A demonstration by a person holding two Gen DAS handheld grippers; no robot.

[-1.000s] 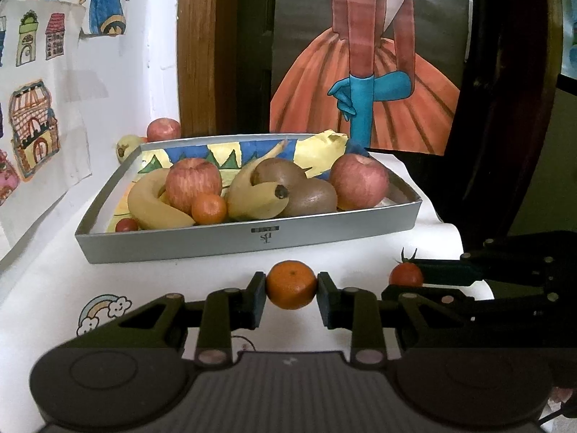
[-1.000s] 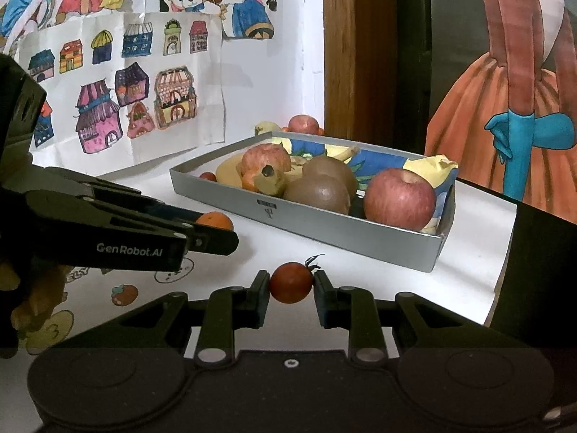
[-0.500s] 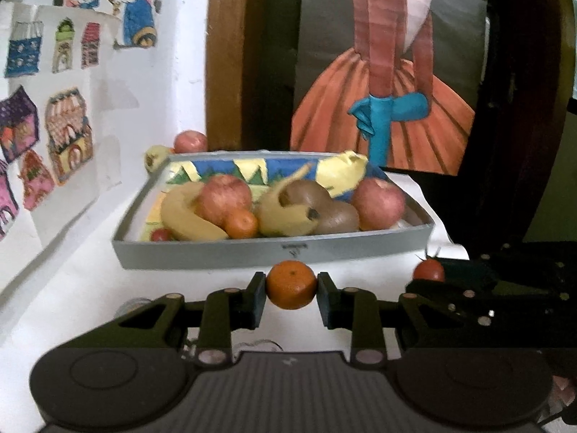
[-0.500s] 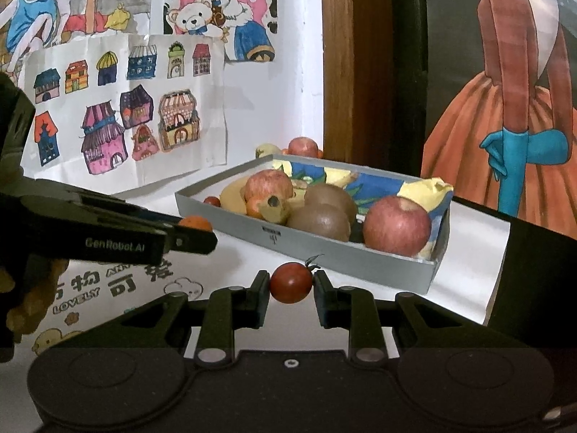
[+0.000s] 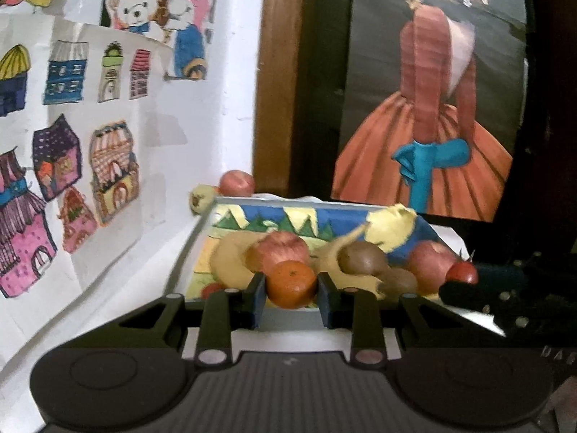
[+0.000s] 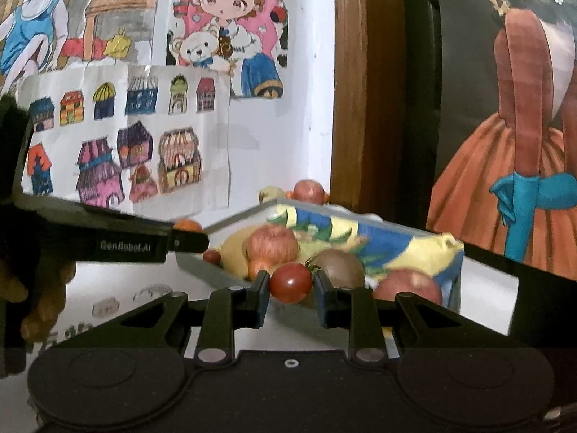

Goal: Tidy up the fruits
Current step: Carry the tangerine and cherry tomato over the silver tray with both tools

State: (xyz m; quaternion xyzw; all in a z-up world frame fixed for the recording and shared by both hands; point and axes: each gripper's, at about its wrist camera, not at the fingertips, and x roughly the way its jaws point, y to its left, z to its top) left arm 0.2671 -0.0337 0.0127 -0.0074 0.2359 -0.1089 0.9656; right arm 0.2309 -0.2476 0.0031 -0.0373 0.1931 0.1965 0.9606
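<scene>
Your left gripper [image 5: 292, 285] pinches a mandarin [image 5: 291, 283] between its two blue-padded fingers, and the fruit sits in the air just in front of the near wall of the tray [image 5: 194, 238]. Your right gripper [image 6: 291, 283] pinches a cherry tomato [image 6: 290, 282], stem tuft up, over the near corner of the tray [image 6: 202, 267]. In the left view that tomato [image 5: 462, 272] shows at the tip of the right gripper, over the right end of the tray beside an apple [image 5: 425, 265].

Inside the tray, on a lining painted blue, yellow and green, lie a banana [image 5: 225, 259], a second apple [image 5: 279, 249] behind the mandarin, two kiwis [image 5: 362, 259], and a small red fruit [image 5: 208, 290] at the near left corner; another banana curves between the kiwis and the apple. The picture is blurred, so finer detail is lost.

Behind the tray's far left corner, against the wall, sit one more apple [image 5: 236, 182] and a pale yellow fruit [image 5: 202, 196]. Coloured drawings of houses [image 6: 137, 151] hang on the white wall to the left, and a picture of an orange dress [image 6: 512, 166] stands to the right behind the tray.
</scene>
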